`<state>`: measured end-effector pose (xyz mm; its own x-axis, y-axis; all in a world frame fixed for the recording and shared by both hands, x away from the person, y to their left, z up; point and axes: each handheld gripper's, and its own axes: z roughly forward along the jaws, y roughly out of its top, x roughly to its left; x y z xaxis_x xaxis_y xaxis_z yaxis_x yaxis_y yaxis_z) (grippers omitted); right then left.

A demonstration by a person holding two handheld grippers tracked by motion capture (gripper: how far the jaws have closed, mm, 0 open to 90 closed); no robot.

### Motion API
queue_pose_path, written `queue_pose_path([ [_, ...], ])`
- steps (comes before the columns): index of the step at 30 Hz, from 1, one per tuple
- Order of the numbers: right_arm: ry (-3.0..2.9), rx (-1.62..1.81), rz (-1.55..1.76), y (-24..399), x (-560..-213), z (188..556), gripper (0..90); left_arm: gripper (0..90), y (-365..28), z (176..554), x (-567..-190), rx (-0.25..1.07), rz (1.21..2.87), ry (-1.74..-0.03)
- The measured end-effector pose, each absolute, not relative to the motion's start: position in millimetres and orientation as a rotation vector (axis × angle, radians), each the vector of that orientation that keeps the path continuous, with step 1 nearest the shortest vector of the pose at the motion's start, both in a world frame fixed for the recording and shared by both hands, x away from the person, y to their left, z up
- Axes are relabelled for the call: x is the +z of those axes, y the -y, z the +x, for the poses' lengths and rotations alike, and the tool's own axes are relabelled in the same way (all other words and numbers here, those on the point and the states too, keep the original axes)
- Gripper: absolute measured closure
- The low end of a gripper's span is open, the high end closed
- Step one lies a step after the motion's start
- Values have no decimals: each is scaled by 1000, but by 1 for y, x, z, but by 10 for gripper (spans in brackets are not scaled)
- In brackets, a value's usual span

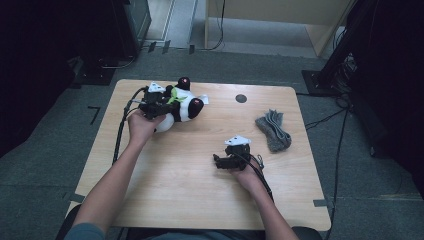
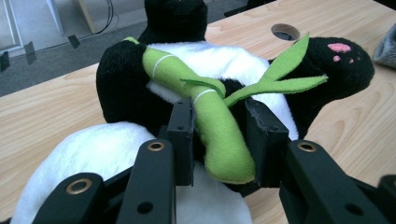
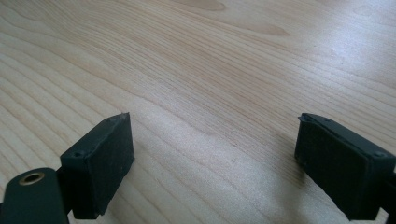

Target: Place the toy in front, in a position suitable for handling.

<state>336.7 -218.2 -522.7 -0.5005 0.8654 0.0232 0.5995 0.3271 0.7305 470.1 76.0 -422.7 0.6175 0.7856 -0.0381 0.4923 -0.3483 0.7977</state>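
While the toy panda [image 1: 181, 104] lies on its back at the far left of the table [image 1: 200, 200], the left gripper [image 1: 159, 104] pinches the green bamboo stick [image 2: 210, 116] sewn across its tummy. That stick runs slanted between the two black jaws, and they press on its sides, so the panda sits right at this claw and a lift looks like the next move. Over to the right, the right gripper [image 1: 220, 161] rests low on bare wood with its jaws spread wide, holding nothing, well apart from the panda. A grey cloth [image 1: 273, 130] lies farther right
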Motion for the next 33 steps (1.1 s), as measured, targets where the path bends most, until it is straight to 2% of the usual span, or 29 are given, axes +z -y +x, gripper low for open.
queue_pose_path([
  [14, -2242, 964, 1359, 230, -516, 343, 134, 663, -60, 436, -404, 403, 2027, -909],
  [19, -2179, 1034, 1389, 247, -497, 341, 136, 661, -53, 421, -401, 382, 2051, -872],
  [33, -2091, 1080, 1457, 299, -473, 347, 135, 660, -34, 386, -407, 292, 2080, -799],
])
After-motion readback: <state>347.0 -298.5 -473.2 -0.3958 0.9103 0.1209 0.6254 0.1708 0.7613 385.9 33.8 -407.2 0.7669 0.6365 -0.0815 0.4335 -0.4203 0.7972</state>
